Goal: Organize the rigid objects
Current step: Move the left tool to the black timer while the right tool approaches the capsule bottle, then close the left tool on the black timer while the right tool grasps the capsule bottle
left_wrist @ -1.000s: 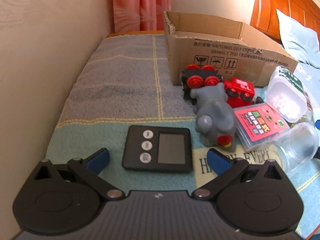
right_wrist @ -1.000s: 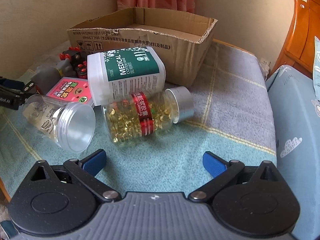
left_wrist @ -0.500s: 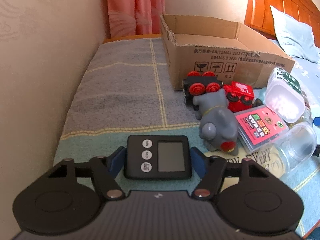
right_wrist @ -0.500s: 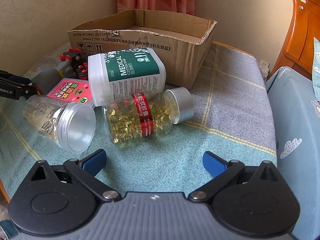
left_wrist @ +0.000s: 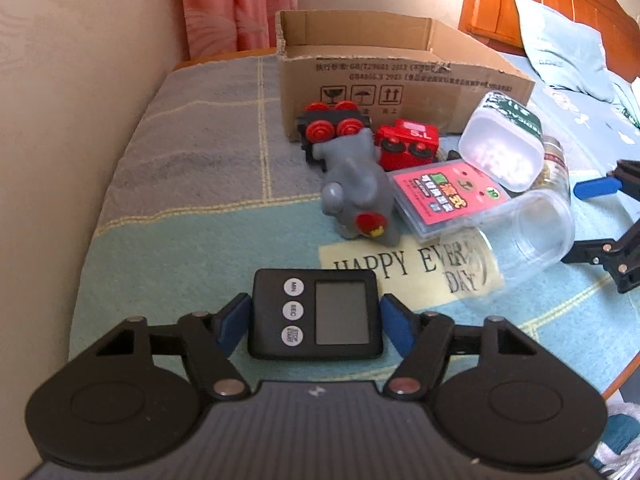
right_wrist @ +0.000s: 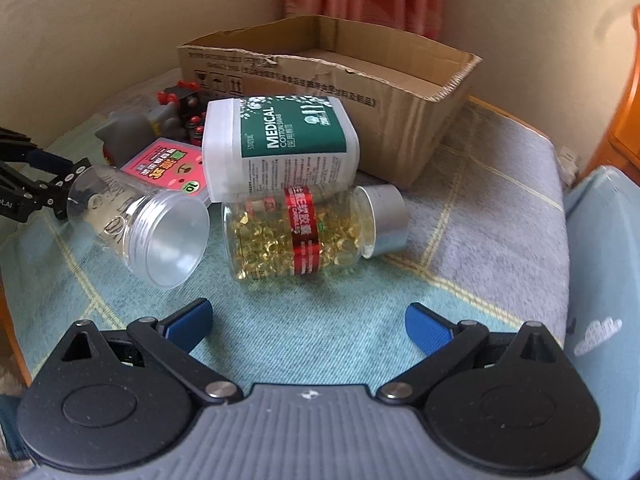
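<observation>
- Timer [left_wrist: 315,314] sat between left gripper [left_wrist: 315,320] pads, both touching its sides, jaws just eased slightly wider; it looked lifted off the blanket [left_wrist: 192,216].
- Elephant [left_wrist: 358,200], jar [left_wrist: 528,236], box [left_wrist: 400,76] beyond.
- Right gripper [right_wrist: 308,322] spread wide, holding nothing, near pill bottle [right_wrist: 312,232].

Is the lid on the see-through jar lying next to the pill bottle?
No, the clear jar lies on its side with its threaded mouth open and uncovered.
</observation>
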`<action>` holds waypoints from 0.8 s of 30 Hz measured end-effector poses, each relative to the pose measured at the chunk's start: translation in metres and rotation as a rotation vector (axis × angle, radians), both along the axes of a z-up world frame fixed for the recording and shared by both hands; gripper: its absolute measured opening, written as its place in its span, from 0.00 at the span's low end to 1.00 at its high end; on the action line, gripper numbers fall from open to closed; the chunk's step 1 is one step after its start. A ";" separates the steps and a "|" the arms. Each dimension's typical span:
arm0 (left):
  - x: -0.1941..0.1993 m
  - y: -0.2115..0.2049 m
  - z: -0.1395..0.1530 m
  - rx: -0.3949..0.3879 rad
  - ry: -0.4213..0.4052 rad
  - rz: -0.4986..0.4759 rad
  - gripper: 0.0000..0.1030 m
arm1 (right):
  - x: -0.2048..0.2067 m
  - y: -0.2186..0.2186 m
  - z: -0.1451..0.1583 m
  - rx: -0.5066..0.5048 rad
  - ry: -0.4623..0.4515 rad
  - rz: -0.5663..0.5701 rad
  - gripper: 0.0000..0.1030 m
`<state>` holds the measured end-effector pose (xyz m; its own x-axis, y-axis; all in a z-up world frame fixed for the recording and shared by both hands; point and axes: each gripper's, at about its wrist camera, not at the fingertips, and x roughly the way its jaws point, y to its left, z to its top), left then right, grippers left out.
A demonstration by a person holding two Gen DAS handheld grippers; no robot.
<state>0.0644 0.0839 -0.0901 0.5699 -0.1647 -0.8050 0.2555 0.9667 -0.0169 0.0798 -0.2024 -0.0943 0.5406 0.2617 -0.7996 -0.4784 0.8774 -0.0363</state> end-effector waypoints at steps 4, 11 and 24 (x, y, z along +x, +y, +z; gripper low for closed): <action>-0.001 -0.006 -0.002 0.003 0.003 0.001 0.85 | 0.011 -0.001 0.000 -0.001 0.007 0.030 1.00; 0.002 -0.007 -0.005 0.004 0.010 0.007 0.92 | 0.029 0.001 -0.001 0.003 0.006 0.072 1.00; 0.007 -0.011 -0.005 0.012 0.014 0.020 0.96 | 0.051 0.021 0.000 -0.033 0.002 0.139 1.00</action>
<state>0.0713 0.0730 -0.0955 0.5615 -0.1439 -0.8149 0.2360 0.9717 -0.0090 0.1312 -0.1817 -0.0945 0.4989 0.3075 -0.8103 -0.5955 0.8009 -0.0627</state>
